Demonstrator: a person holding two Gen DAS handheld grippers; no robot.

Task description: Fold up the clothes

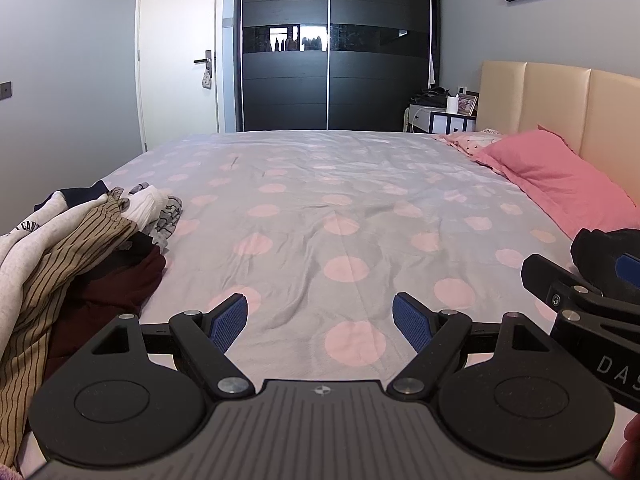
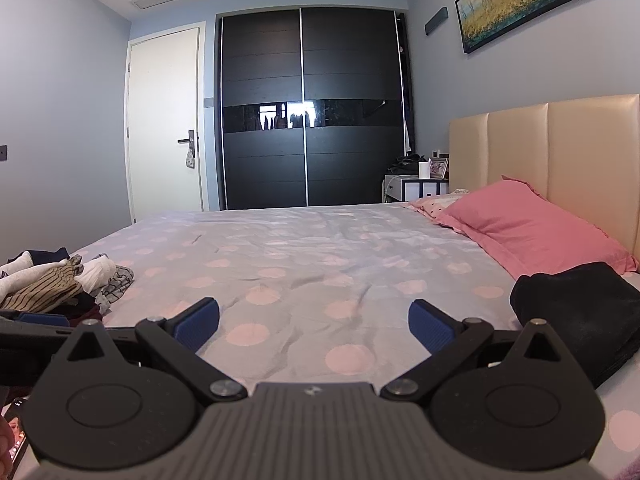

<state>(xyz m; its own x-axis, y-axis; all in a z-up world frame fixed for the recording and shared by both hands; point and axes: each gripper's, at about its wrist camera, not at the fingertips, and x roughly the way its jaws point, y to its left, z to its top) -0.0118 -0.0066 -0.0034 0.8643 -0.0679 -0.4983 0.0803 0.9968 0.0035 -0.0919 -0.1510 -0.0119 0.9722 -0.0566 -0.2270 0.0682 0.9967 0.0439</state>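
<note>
A heap of unfolded clothes [image 1: 76, 248] lies at the bed's left edge: a tan striped piece, a dark maroon one, white and grey pieces; the same heap [image 2: 60, 284] shows in the right wrist view. A folded black garment [image 2: 580, 312] rests on the right, below the pink pillow. My left gripper [image 1: 320, 320] hovers open over the bedsheet with nothing between its blue pads. My right gripper [image 2: 314, 326] is open too, empty, just left of the black garment. In the left wrist view the right gripper's black arm [image 1: 580, 300] shows at the right edge.
The bed [image 1: 340, 184] has a grey sheet with pink dots. A pink pillow [image 1: 560, 180] lies against a beige headboard [image 1: 560, 96]. Beyond the bed stand a dark wardrobe [image 1: 332, 60], a white door [image 1: 176, 52] and a nightstand [image 1: 440, 116]. A phone [image 2: 16, 436] lies at the lower left.
</note>
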